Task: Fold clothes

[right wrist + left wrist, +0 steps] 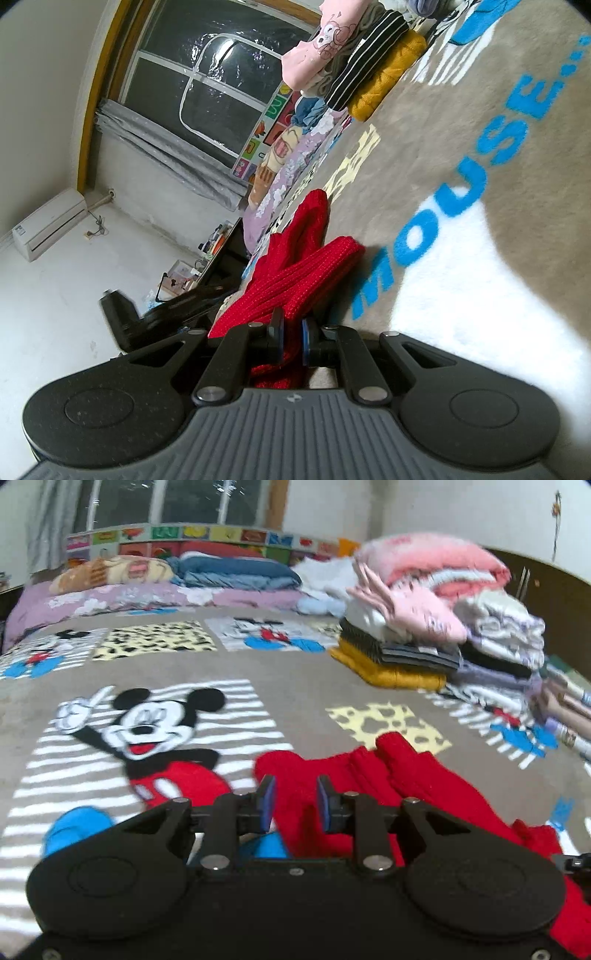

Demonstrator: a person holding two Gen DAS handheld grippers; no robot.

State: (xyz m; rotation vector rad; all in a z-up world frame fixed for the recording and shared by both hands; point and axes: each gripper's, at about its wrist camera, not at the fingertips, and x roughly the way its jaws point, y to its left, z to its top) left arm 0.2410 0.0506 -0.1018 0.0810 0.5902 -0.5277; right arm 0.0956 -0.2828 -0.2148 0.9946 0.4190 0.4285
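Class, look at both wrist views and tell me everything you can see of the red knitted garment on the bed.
The red knitted garment is bright red with a ribbed, chunky knit that looks like wool or acrylic. It lies crumpled, not yet folded, on the Mickey Mouse blanket. Two long tube-like parts, likely sleeves, stretch away side by side, their rounded ends free. The right gripper is shut on a bunch of its fabric, lifting that part. The left gripper is open, with the cloth lying between and under its fingers.
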